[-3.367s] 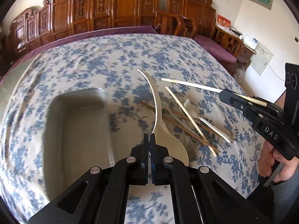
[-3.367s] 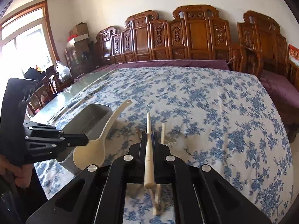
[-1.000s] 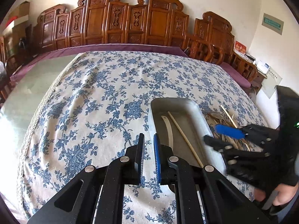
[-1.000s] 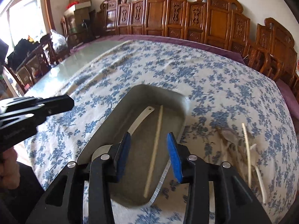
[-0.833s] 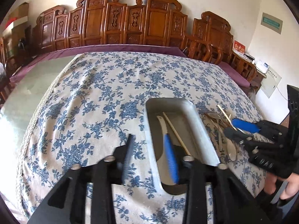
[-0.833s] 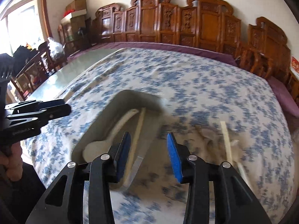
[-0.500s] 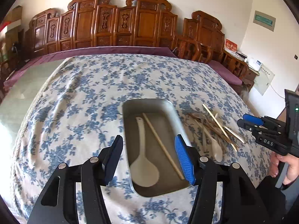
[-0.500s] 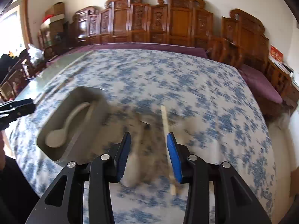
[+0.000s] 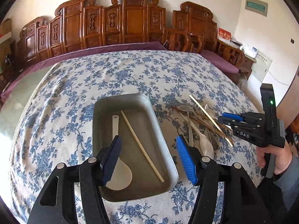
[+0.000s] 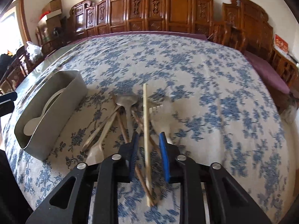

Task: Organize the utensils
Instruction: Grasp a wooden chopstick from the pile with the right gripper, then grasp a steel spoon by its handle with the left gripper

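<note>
A metal tray (image 9: 130,100) on the flowered cloth holds a white rice spoon (image 9: 119,169) and one pale chopstick (image 9: 142,145). My left gripper (image 9: 149,151) hangs open above the tray's near end, nothing between its pads. To the tray's right lies a pile of utensils (image 9: 201,123). My right gripper (image 10: 148,145) is low over that pile, jaws closing with a second pale chopstick (image 10: 145,123) between them; gaps still show on both sides. A metal spoon (image 10: 127,99), a white fork (image 10: 157,110), a white spoon (image 10: 99,149) and brown chopsticks (image 10: 121,125) lie around it.
The tray's wall (image 10: 61,112) stands just left of the pile. Carved wooden chairs (image 9: 130,26) line the far side of the table. A person's hand (image 9: 274,158) holds the right gripper's handle at the right edge.
The left jaws opened wide and that gripper slid right over the tray. The right gripper swung from the tray to the pile, sank, and its jaws narrowed around a pale chopstick.
</note>
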### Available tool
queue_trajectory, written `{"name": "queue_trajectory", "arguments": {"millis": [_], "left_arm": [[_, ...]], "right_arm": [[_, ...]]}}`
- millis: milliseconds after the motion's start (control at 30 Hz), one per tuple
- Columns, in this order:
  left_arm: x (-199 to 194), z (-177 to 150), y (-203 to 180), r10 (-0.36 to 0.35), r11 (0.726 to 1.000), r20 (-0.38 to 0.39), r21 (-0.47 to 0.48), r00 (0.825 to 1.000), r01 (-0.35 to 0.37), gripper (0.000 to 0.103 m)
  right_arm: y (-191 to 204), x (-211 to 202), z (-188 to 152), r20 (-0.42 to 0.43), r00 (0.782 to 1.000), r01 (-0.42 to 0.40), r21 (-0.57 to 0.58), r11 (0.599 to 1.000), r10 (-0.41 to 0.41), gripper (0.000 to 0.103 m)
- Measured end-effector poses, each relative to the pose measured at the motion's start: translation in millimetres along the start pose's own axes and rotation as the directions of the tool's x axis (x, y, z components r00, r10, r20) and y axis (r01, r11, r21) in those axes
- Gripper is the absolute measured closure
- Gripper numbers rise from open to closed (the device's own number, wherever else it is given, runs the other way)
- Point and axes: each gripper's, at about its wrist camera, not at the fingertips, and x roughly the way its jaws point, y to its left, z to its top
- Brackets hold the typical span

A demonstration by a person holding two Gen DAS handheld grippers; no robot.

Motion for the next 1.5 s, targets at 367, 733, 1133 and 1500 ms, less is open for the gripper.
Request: {"name": "queue_trajectory", "arguments": {"millis": [367,733,1133,1500], "left_arm": [[4.1,4.1,-19.5,-0.006,1.000,-0.003,0.031,1.000,0.006,0.045],[15.8,12.3,-39.0,0.024,0.997,-0.016,0.074,1.000,-0.023,0.045],[55.4,33.2,-77.5,-0.046,0.994,-0.096,0.093,0.994,0.055,0.052],[113.4,32.7,-95.2,-0.030,0.993,-0.224,0.108,0.974,0.056,0.074]], "right_arm": [[-4.6,20.0,-0.9,-0.060,0.998,-0.027,0.012,1.000,0.028,0.097],[-6.3,23.6,-5.7,-0.110,0.991,-0.076,0.008,0.997,0.077,0.097],[-45.1,-18.6,5.8,0.081,0.987,-0.145,0.130,0.981,0.135,0.097],[-64.4,-13.1,4.9,0.076,0.992,-0.111,0.166,0.980,0.100,0.097]]}}
